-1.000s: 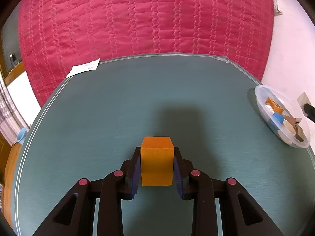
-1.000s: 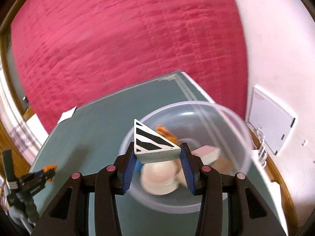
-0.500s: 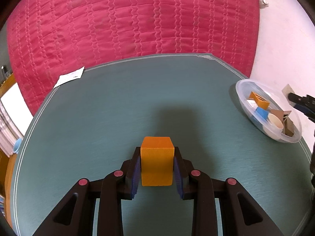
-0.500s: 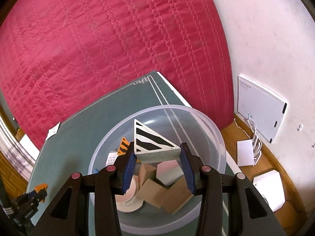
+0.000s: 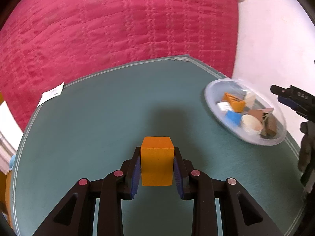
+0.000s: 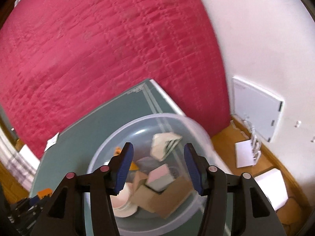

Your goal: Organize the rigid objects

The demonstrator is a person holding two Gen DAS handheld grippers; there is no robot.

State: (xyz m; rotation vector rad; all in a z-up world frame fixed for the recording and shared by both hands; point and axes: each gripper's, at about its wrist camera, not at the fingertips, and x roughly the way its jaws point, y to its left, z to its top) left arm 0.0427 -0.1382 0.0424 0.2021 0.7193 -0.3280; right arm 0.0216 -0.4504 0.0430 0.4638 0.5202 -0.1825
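My left gripper is shut on an orange block and holds it above the green table. My right gripper is open and empty above the clear plastic bowl. A white wedge with black stripes is in the bowl below the jaws, blurred. The bowl also holds a pink and grey block, brown blocks, a white round piece and an orange piece. In the left wrist view the bowl sits at the table's right edge, with my right gripper over it.
A red quilted cover lies behind the table. A paper slip sits at the table's far left corner. White boxes and a white panel stand on the floor by the wall, right of the bowl.
My right gripper has opened and let go of the striped wedge, which has dropped into the bowl. The left gripper has swung right toward the bowl with the orange block still held.
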